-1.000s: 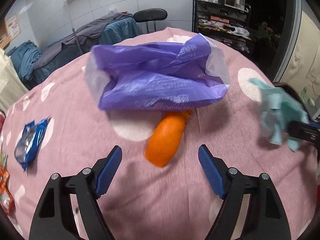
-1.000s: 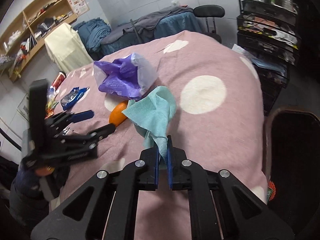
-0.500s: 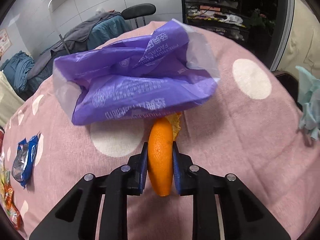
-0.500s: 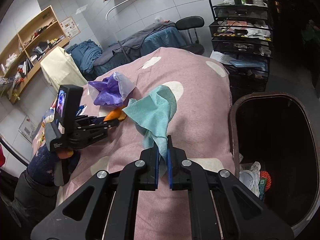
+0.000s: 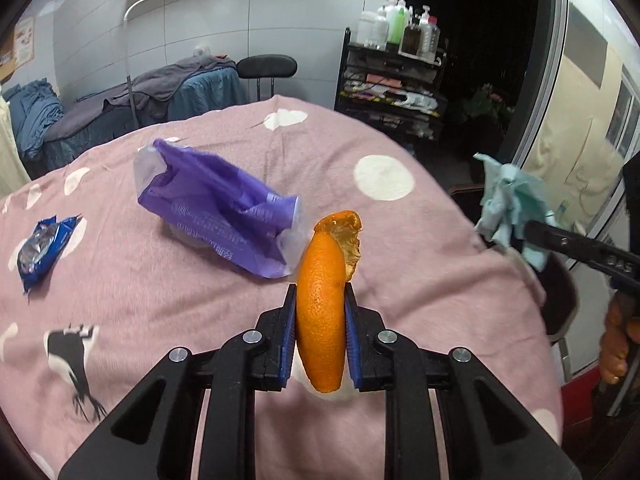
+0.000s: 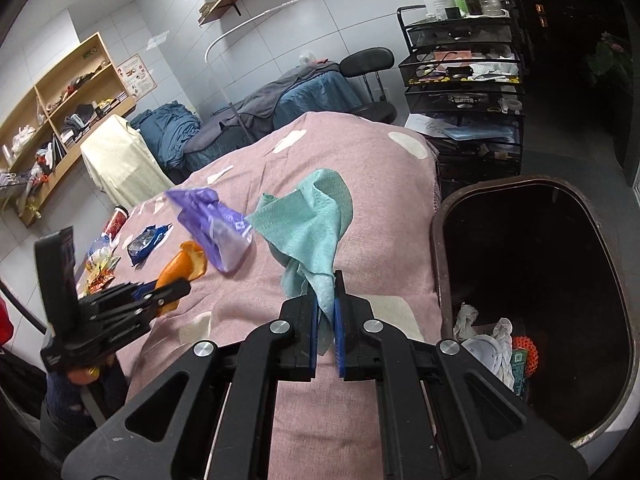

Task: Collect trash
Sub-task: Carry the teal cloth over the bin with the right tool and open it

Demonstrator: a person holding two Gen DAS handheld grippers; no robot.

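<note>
My left gripper is shut on an orange peel, held clear of the pink dotted cloth; the same peel shows at the left of the right wrist view. My right gripper is shut on a crumpled teal paper towel, which also appears at the far right of the left wrist view as the towel. A purple plastic bag lies on the cloth behind the peel. A dark trash bin with several scraps inside stands right of the table.
A blue snack wrapper lies on the cloth at the left; more wrappers and a can sit near the far left edge. A black wire rack with bottles, a stool and a covered bed stand behind.
My left gripper closed on the orange peel and lifted it away from under the purple bag. My right gripper carried the teal towel toward the bin, which has come into fuller view.
</note>
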